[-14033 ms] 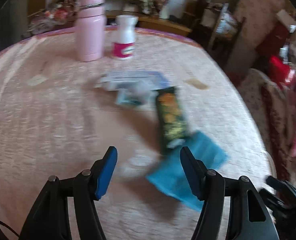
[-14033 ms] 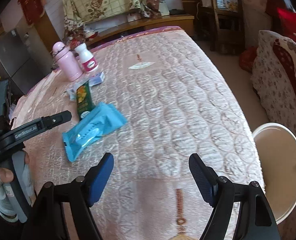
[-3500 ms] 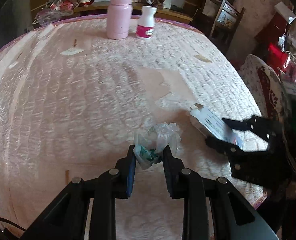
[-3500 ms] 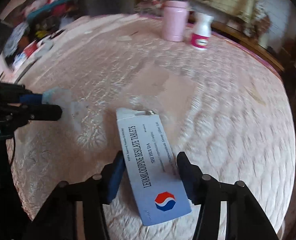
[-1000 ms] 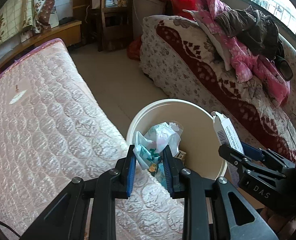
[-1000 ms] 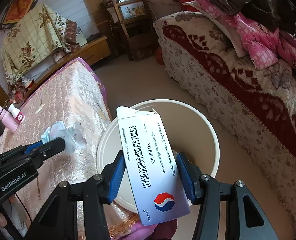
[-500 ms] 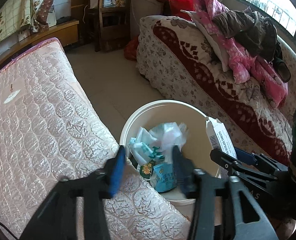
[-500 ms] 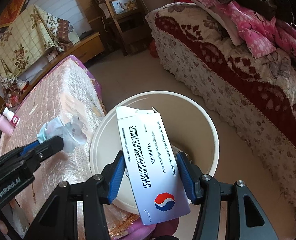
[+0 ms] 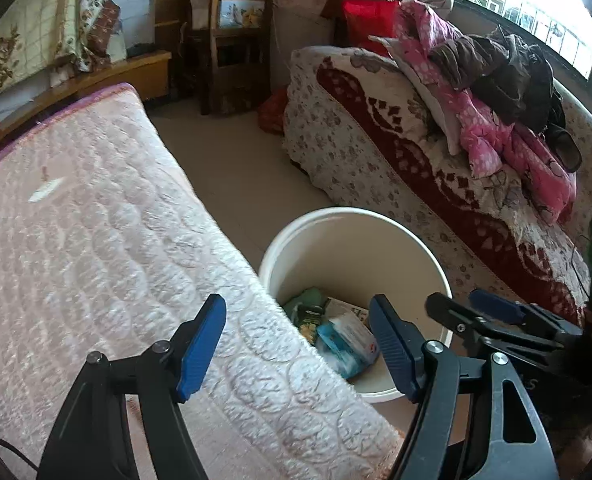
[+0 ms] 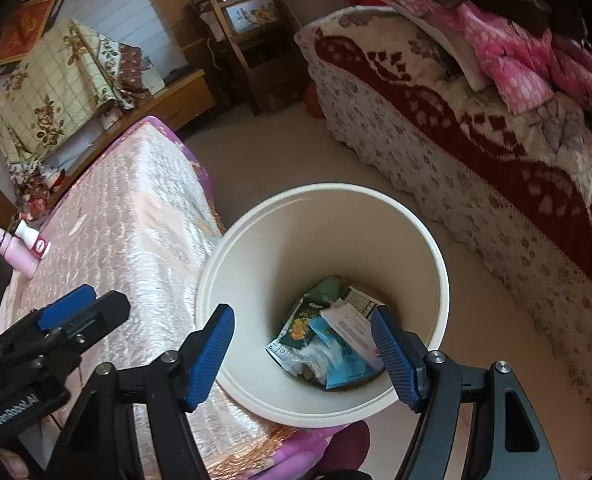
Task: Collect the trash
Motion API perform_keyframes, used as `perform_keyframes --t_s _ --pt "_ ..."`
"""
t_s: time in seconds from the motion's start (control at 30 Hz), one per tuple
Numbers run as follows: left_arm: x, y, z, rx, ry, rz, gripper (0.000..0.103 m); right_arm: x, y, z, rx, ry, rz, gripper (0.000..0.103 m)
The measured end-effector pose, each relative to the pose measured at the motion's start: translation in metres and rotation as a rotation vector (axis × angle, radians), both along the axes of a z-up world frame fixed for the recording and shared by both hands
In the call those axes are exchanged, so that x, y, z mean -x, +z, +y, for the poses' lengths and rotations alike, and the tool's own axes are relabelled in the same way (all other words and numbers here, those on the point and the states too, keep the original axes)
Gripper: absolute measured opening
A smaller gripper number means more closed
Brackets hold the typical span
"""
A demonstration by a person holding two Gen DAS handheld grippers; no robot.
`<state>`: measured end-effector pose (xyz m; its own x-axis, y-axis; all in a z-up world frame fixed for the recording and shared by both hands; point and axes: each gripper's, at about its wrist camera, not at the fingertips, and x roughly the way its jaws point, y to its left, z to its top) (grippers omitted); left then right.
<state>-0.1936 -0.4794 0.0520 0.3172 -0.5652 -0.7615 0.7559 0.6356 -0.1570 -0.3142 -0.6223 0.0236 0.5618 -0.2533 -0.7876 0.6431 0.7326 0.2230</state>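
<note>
Quilted pink fabric covers the table [image 10: 136,240], whose edge sits at nine o'clock of the cream bin [image 10: 436,264]. Inside it lies the trash [image 10: 328,344]: light, crinkly wrappers and a thin carton, probably easiest pinched by an edge. The right gripper [image 10: 302,354] and left gripper [image 9: 298,346] hang over it, jaws opening with nothing between them.

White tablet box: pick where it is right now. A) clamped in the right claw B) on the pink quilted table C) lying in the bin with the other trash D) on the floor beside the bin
C: the right wrist view shows the tablet box lying among wrappers at the bottom of the cream bin, and nothing is between the pads of the right claw, whose jaws are opening.
</note>
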Motion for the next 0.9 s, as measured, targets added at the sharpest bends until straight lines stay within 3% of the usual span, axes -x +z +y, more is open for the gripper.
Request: perform_keyframes --t_s 0.23,0.47,0.9 --pt "0.009 0.026 0.03 0.062 0.039 -0.055 0.074 0.013 0.034 0.029 0.119 -0.019 -0.062 0.074" --pt "0.021 0.063 0.067 0.114 0.103 -0.187 0.074 0.027 0.071 0.059 0.219 -0.031 -0.127 0.074" --pt "0.049 0.113 0.116 0.198 0.159 -0.351 0.074 0.048 0.136 0.114 0.414 -0.046 -0.227 0.074"
